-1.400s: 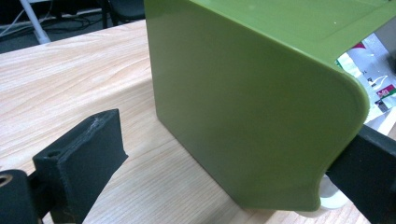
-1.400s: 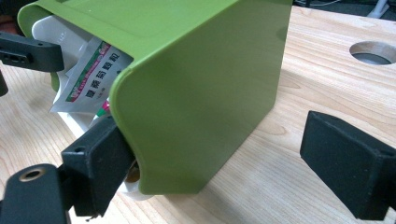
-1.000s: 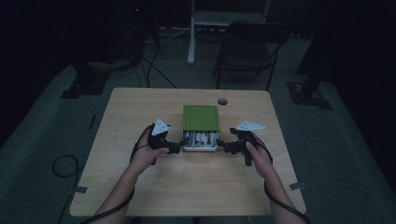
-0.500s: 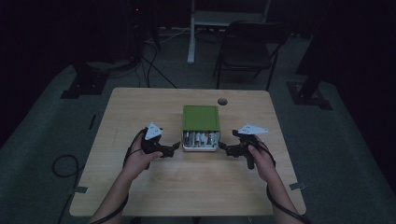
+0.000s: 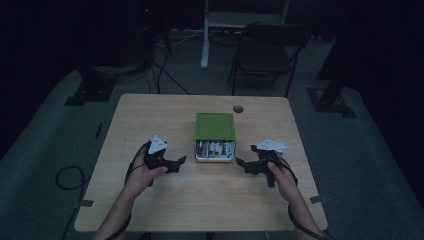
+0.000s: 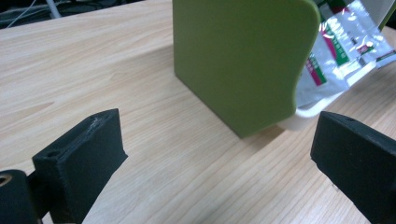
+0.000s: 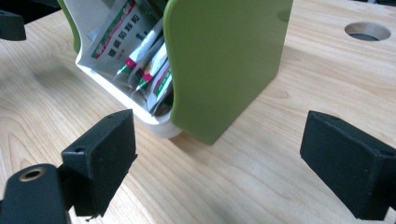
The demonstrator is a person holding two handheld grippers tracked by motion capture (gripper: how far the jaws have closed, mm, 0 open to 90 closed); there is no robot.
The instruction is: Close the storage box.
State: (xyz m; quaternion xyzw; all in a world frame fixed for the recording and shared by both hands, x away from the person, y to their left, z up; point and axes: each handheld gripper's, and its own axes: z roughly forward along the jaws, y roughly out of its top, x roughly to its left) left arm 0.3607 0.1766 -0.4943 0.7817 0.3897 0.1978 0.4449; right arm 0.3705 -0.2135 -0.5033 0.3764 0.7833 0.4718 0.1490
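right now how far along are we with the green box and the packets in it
Early, by the look of it. Done: the green box lies on the table with its open end toward the person, packets inside. In hand: nothing; the left gripper and right gripper sit open either side of the box, touching neither it nor a packet. Left: probably everything, starting with a first grasp.
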